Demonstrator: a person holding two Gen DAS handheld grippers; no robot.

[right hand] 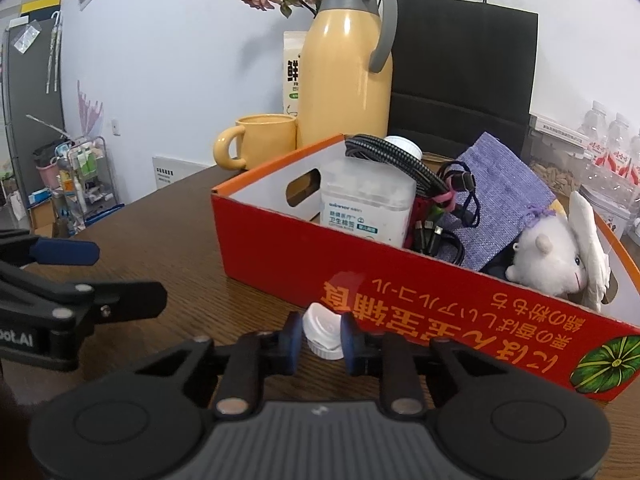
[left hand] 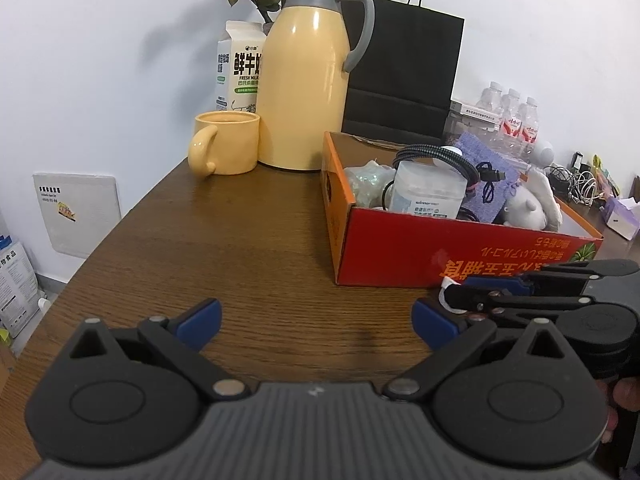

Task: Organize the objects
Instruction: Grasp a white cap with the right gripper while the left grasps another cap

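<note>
A small white plastic cap sits low over the brown table, just in front of the red cardboard box. My right gripper is shut on it, a blue pad pressing each side. The box holds a clear plastic jar, a braided cable, a purple pouch and a white plush toy. My left gripper stands open over bare table to the left of the box, nothing between its fingers. In the left wrist view the right gripper shows at the right edge.
At the back stand a yellow thermos jug, a yellow mug, a milk carton and a black paper bag. Water bottles and cables lie far right. The table's left edge drops off to the floor.
</note>
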